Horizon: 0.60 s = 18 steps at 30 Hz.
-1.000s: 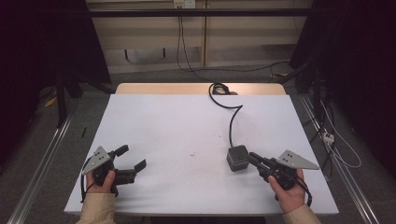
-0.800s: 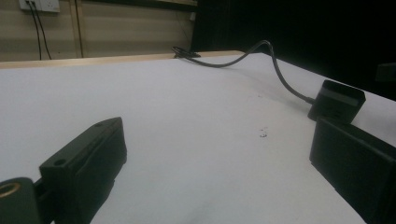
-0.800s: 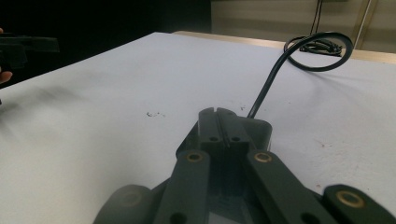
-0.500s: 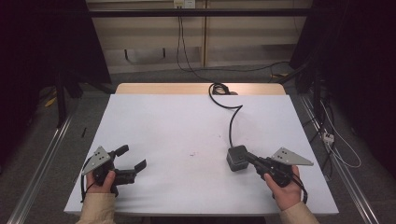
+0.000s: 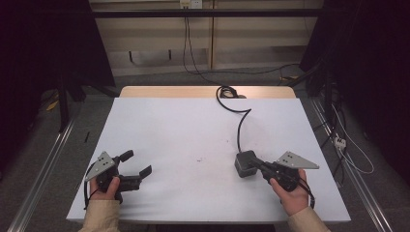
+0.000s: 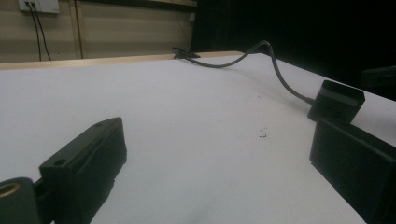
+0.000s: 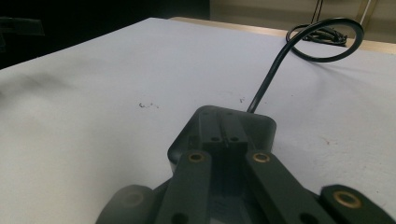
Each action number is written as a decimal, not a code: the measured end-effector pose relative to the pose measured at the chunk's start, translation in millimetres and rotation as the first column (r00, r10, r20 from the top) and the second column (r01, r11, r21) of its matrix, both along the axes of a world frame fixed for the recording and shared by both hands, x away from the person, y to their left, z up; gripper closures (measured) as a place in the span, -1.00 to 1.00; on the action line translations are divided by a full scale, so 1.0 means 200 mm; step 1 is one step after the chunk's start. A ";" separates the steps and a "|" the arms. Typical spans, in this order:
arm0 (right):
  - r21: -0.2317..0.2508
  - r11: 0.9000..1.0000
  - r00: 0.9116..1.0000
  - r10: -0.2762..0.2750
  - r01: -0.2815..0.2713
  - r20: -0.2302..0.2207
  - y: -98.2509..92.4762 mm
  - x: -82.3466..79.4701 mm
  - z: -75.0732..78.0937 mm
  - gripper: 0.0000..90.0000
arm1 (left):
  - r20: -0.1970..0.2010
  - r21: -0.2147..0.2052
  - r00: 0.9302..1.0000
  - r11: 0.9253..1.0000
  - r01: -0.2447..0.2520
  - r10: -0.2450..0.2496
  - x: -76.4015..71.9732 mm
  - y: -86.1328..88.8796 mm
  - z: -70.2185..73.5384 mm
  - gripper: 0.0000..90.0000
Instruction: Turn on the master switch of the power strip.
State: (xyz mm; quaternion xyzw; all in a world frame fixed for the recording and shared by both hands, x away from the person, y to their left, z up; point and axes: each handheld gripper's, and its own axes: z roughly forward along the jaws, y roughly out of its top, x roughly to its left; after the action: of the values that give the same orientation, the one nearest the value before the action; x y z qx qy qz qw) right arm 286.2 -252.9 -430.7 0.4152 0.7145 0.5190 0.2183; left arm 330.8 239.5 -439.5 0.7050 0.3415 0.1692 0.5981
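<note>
A dark grey box (image 5: pixel 244 164) lies on the white table (image 5: pixel 193 130), with a black cable (image 5: pixel 239 125) running from it to the far edge. My right gripper (image 5: pixel 256 164) is shut, its tips lying together on top of the box (image 7: pixel 261 126). In the right gripper view the right gripper (image 7: pixel 223 134) has nothing visible between its pads. My left gripper (image 5: pixel 136 163) rests at the near left, open and empty. The left gripper view shows the left gripper (image 6: pixel 217 135) with its jaws wide apart, and the box (image 6: pixel 336 100) and cable (image 6: pixel 275 70) beyond.
The cable coils (image 5: pixel 226 92) at the table's far edge on a wooden strip (image 5: pixel 159 92). Small dark specks (image 5: pixel 199 158) mark the table's middle. Metal rails (image 5: pixel 43 169) run along the floor on both sides. Wall sockets (image 5: pixel 189 4) sit on the back wall.
My right gripper has edged a little left onto the box. The left hand has stayed where it was.
</note>
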 end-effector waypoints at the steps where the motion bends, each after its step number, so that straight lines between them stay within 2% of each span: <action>1: 0.000 1.000 1.000 0.000 0.000 -0.002 0.00 0.00 0.00 1.00 | -0.001 -0.001 1.000 1.000 -0.001 0.001 0.00 0.00 0.00 -0.92; 18: -0.018 1.000 1.000 0.001 -0.001 0.000 0.02 0.02 -0.01 1.00 | -0.002 0.001 1.000 1.000 -0.002 0.002 0.00 0.00 0.00 -0.92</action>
State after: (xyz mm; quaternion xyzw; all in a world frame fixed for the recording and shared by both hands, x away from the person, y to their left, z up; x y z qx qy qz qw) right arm 290.2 -249.8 -433.5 0.4128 0.7193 0.5128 0.2217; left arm 330.0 239.6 -439.4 0.7051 0.3426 0.1692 0.5974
